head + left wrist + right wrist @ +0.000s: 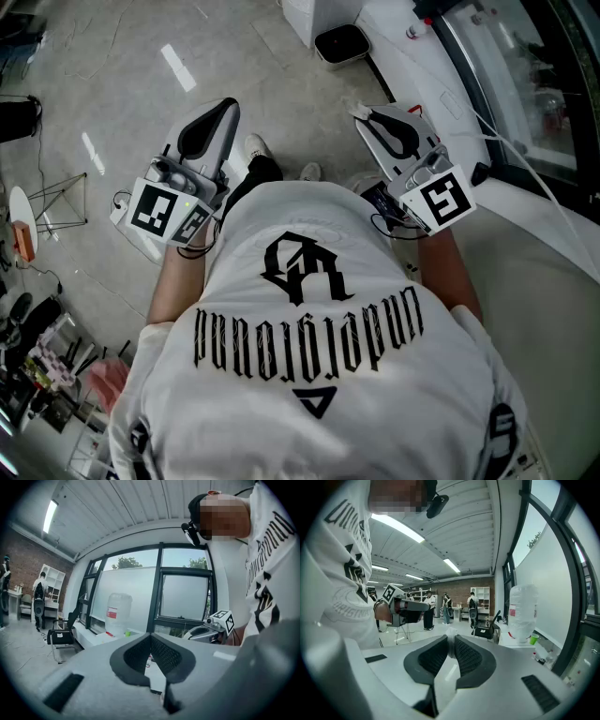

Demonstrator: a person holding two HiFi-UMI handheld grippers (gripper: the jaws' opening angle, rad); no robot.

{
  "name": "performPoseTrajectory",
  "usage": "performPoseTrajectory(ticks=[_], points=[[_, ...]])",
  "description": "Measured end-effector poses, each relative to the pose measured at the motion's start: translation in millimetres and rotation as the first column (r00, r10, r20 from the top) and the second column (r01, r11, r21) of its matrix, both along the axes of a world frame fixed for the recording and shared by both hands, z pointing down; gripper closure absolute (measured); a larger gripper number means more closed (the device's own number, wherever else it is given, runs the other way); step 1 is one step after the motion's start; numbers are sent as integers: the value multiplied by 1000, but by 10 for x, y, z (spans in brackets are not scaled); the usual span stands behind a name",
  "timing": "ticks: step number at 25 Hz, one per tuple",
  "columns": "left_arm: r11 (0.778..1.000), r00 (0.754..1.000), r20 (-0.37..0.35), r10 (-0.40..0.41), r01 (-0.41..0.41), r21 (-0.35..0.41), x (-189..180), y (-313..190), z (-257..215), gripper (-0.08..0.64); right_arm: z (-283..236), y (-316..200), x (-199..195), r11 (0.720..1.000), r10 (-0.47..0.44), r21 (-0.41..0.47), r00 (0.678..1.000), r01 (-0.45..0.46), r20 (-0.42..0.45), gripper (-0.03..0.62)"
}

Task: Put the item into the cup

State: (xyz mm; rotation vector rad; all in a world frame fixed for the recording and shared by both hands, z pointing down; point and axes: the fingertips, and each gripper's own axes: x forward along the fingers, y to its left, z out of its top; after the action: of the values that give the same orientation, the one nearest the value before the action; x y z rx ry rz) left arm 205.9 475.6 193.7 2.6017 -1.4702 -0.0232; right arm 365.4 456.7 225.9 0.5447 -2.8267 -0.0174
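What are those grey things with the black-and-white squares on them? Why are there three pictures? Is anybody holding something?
A person in a white T-shirt holds a grabbing tool in each hand. The squares are markers on those tools. The head view comes from a camera on the person's head, looking down; it shows only floor, no table. The other two views come from cameras riding on the tools. The left gripper has its jaws together with nothing between them. The right gripper pinches a small pale thing, too small to name. On the window ledge stand a big water bottle and a green cup.
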Motion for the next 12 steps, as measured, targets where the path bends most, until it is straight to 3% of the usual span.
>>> performPoseTrajectory(ticks=[12], points=[[1000, 999, -29, 15, -15, -19, -327, -251, 106, 548, 47, -314, -374, 1000, 14, -6, 1000, -14, -12, 538]])
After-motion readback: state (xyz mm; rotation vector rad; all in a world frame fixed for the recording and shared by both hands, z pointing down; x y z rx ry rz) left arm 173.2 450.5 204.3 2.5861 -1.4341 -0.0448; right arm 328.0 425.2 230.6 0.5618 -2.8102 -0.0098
